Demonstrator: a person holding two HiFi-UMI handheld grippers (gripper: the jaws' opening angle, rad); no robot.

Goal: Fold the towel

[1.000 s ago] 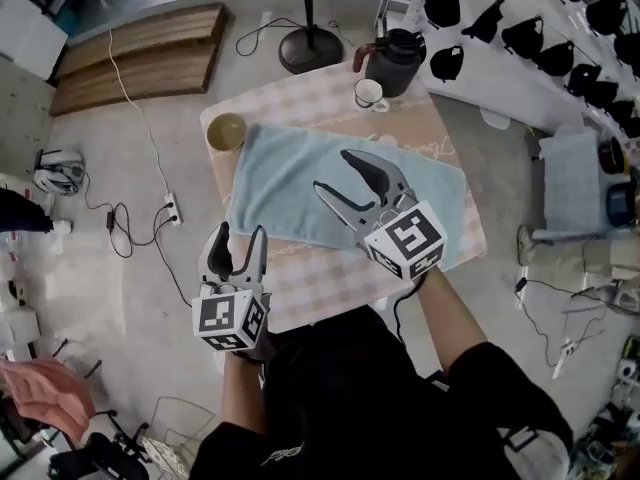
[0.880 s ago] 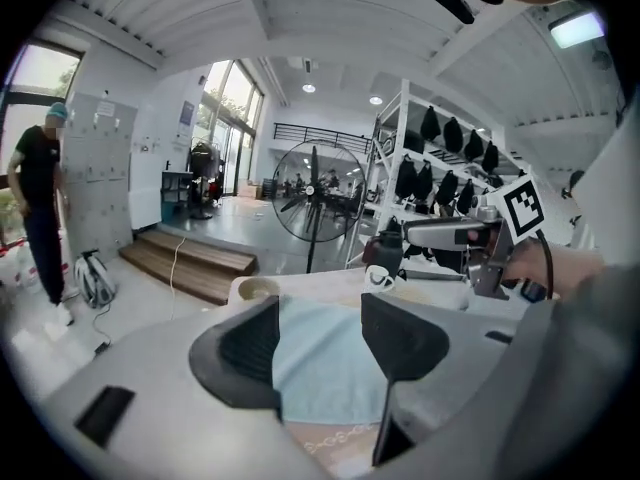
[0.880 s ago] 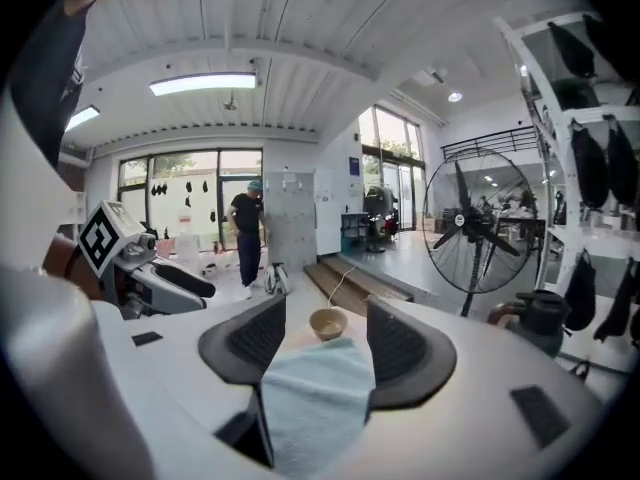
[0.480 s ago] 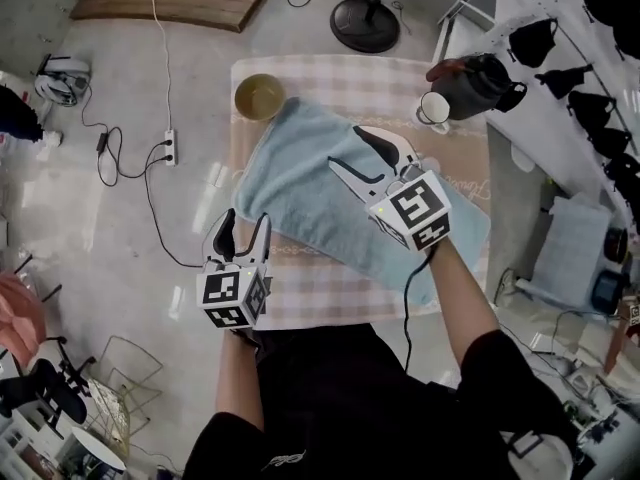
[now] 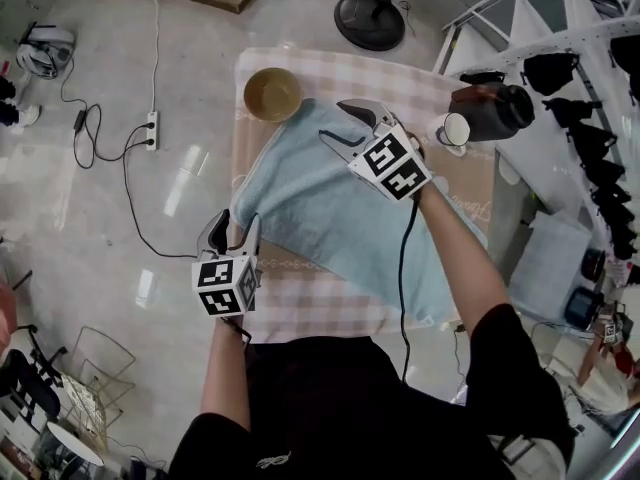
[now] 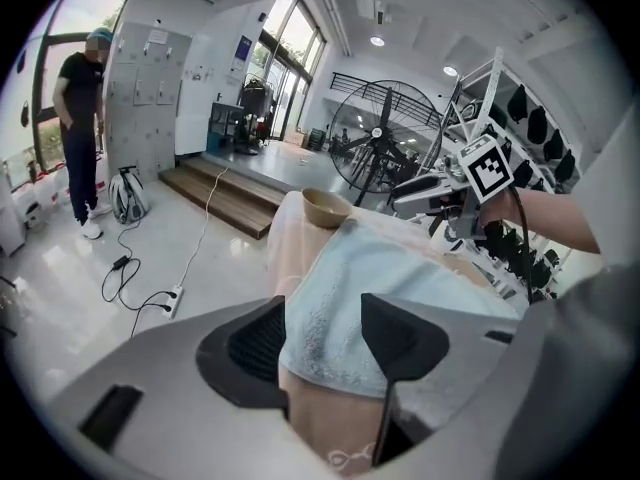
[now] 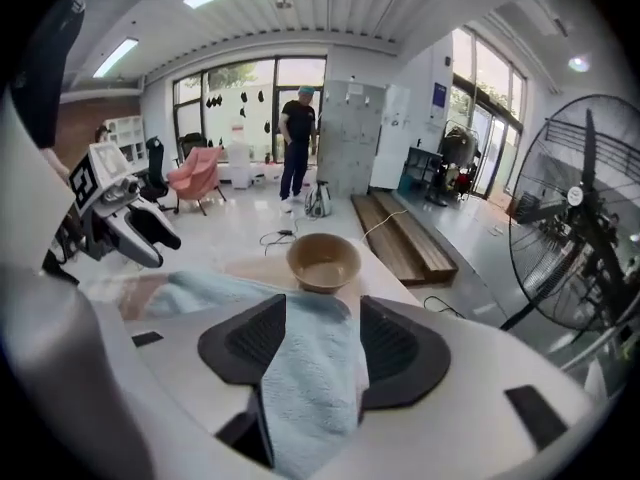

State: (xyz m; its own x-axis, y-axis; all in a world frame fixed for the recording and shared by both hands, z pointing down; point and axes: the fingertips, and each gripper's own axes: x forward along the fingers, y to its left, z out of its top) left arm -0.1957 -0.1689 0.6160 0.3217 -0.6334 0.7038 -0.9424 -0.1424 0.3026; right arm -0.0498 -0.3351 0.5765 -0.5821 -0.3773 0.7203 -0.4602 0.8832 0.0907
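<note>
A light blue towel [image 5: 330, 208] lies spread at a slant on the pink checked table [image 5: 330, 303]. My left gripper [image 5: 232, 226] is at the table's left edge, open, and the towel's near-left corner [image 6: 330, 318] sits between its jaws [image 6: 323, 333]. My right gripper [image 5: 335, 120] hovers over the towel's far corner beside the tan bowl [image 5: 272, 93]. It is open too, with a strip of towel [image 7: 310, 358] lying in the gap between its jaws [image 7: 322, 343].
The bowl [image 7: 323, 260] touches the towel's far edge. A white mug [image 5: 452, 128] and a black kettle [image 5: 495, 108] stand at the table's right end. A fan base [image 5: 375, 20] and a power strip [image 5: 152, 128] lie on the floor. A person [image 6: 80, 128] stands far off.
My right gripper has travelled from the towel's middle to its far corner by the bowl. My left gripper has come up to the towel's near-left corner. Both stay open.
</note>
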